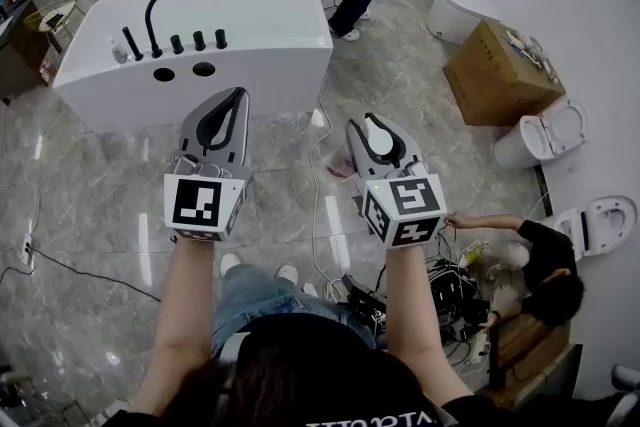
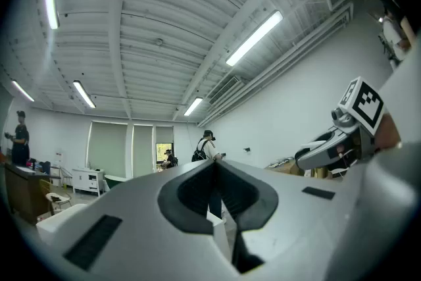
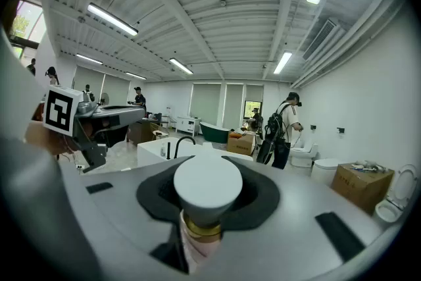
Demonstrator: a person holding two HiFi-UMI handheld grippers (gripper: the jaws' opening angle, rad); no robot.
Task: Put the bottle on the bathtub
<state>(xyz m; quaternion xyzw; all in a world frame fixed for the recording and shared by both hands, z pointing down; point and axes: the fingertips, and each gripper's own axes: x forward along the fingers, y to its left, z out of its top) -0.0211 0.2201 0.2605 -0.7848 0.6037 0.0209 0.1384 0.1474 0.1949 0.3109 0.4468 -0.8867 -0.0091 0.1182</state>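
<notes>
White-capped bottle (image 3: 207,189) clamped in right hand-held gripper (image 1: 374,131); left hand-held gripper (image 2: 214,168) closed, empty.

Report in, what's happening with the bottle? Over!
Left tongs shut, empty. Right tongs shut on white-capped bottle. Bathtub ahead, bottle not on it yet. Black faucet and knobs crowd the near ledge.

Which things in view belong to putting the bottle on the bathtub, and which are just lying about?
Belong to the job:
bottle, clamped in the right gripper
bathtub, ahead of the grippers

Just lying about:
box
toilet
left gripper, shut and empty
</notes>
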